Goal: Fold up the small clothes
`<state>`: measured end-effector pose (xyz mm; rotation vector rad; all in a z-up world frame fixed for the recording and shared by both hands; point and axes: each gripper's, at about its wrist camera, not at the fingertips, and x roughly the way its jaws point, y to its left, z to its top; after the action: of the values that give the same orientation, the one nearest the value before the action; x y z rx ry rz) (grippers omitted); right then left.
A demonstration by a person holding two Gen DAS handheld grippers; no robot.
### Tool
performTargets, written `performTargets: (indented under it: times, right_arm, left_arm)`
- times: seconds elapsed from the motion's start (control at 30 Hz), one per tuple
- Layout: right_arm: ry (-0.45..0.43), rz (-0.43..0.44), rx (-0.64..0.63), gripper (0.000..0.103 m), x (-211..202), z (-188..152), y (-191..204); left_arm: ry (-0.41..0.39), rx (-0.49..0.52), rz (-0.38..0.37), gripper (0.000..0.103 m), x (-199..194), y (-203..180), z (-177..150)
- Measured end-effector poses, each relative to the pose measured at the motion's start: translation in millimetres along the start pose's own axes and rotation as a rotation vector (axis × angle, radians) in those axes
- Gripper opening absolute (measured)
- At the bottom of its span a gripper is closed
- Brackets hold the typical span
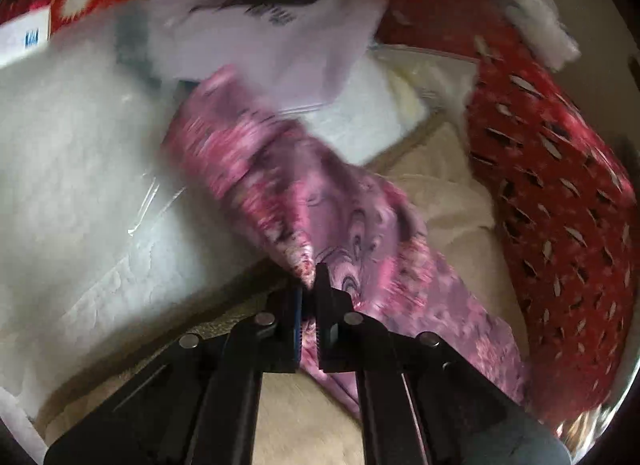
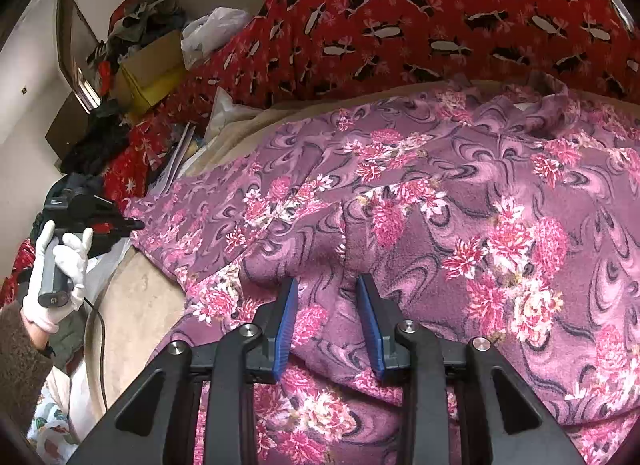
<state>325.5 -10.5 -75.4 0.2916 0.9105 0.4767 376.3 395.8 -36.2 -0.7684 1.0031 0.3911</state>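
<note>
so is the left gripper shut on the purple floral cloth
Yes, the left gripper is shut on the purple floral cloth: fabric is pinched between its closed jaws.

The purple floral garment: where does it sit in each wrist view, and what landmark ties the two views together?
Left wrist: the purple floral garment runs diagonally through the centre, pinched at the bottom by the left gripper.
Right wrist: it fills the centre and right.
Shared landmark: the red patterned blanket behind it.

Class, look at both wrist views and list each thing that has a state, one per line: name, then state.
Left tongs: shut, pinching an edge of the floral garment.
Right tongs: open, over the cloth, gripping nothing.
Floral garment: spread out, rumpled, not yet folded.
White T-shirt: lying flat on the white bedding behind.
Cardboard box: open, clothes piled on it.
</note>
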Motion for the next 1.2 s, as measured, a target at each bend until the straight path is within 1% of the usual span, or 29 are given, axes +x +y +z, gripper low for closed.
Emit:
performTargets:
  times: [0.1,0.2,0.37,0.47,0.53,0.6,0.73,0.9,0.97,1.03,1.07,1.13,1.2]
  right_arm:
    - [0.007,0.000,0.005,0.033,1.1,0.9,0.0]
    - [0.031,-0.009,0.010,0.033,0.5,4.6,0.5]
    - [0.055,-0.029,0.002,0.033,-12.5,9.5,1.5]
    - [0.053,-0.058,-0.033,0.035,-26.0,10.7,1.0]
    - [0.045,-0.086,-0.062,0.035,-37.3,11.6,-1.1]
    - [0.042,-0.127,-0.091,0.038,-48.1,12.5,-6.0]
    - [0.049,-0.201,-0.125,0.040,-66.5,14.1,-24.0]
    - [0.043,-0.263,-0.117,0.040,-85.3,9.8,-54.8]
    - [0.053,-0.286,-0.110,0.041,-87.2,5.6,-67.0]
    - [0.076,-0.306,-0.107,0.041,-84.3,1.3,-76.8]
    - [0.078,-0.302,-0.101,0.041,-83.4,-1.1,-80.9]
    - [0.060,-0.287,-0.103,0.042,-85.3,-3.9,-82.6]
    - [0.059,-0.290,-0.116,0.045,-85.1,-4.7,-80.9]
  left_arm:
    - [-0.008,0.053,-0.031,0.003,-16.9,-21.9,-11.2]
    - [-0.019,0.135,-0.061,0.003,-34.5,-53.2,-30.2]
    - [0.000,0.228,-0.122,0.003,-52.9,-96.9,-66.1]
    - [0.014,0.284,-0.134,0.003,-56.0,-124.2,-89.1]
    - [0.027,0.323,-0.143,0.003,-56.1,-143.4,-108.6]
    - [0.044,0.345,-0.152,0.003,-54.9,-156.4,-124.4]
    - [0.100,0.408,-0.152,0.003,-42.7,-187.5,-164.0]
    - [0.177,0.452,-0.130,0.003,-17.0,-207.6,-205.3]
    - [0.200,0.486,-0.101,0.003,-4.6,-215.0,-223.3]
    - [0.213,0.504,-0.077,0.003,4.4,-218.0,-232.2]
    - [0.227,0.502,-0.061,0.003,11.3,-216.7,-235.1]
    - [0.262,0.493,-0.051,0.003,22.1,-211.1,-237.7]
    - [0.274,0.489,-0.063,0.005,23.5,-205.4,-237.5]
